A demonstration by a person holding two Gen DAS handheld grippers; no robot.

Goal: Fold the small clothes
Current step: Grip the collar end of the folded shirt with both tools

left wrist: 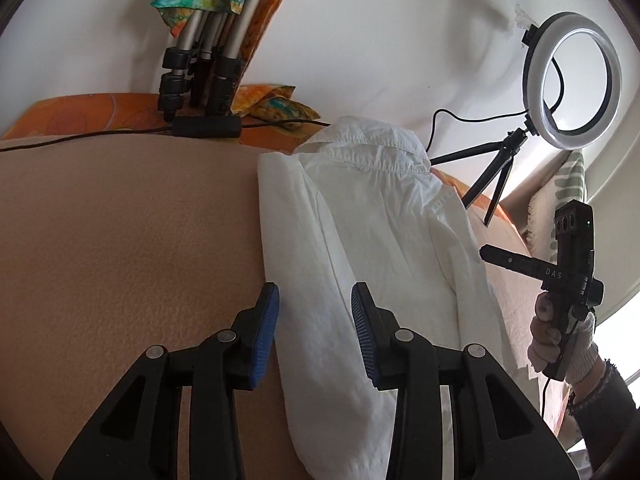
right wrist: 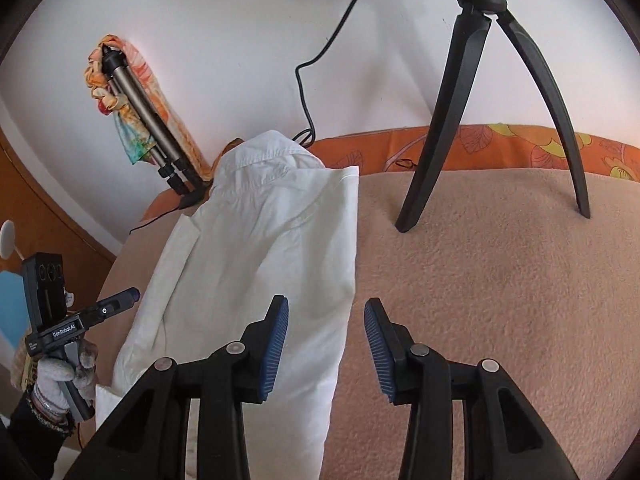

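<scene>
White shirt [left wrist: 360, 232] folded lengthwise on peach blanket [left wrist: 120, 240]

Left claw [left wrist: 316, 332] and right claw [right wrist: 326, 340], both released, hover over its long edges; tripod [right wrist: 492, 120] at one o'clock.

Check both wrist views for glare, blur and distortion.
Left wrist view: sharp; window glare behind the ring light, strong fisheye bend. Right wrist view: sharp, evenly lit; white shirt bright but its creases readable, dark corners.

A home bedroom used as a filming spot: a bed covered by a peach fleece blanket [left wrist: 120, 220] over orange floral bedding [right wrist: 500, 148], a ring light [left wrist: 572, 76] on a small tripod, white walls.
</scene>
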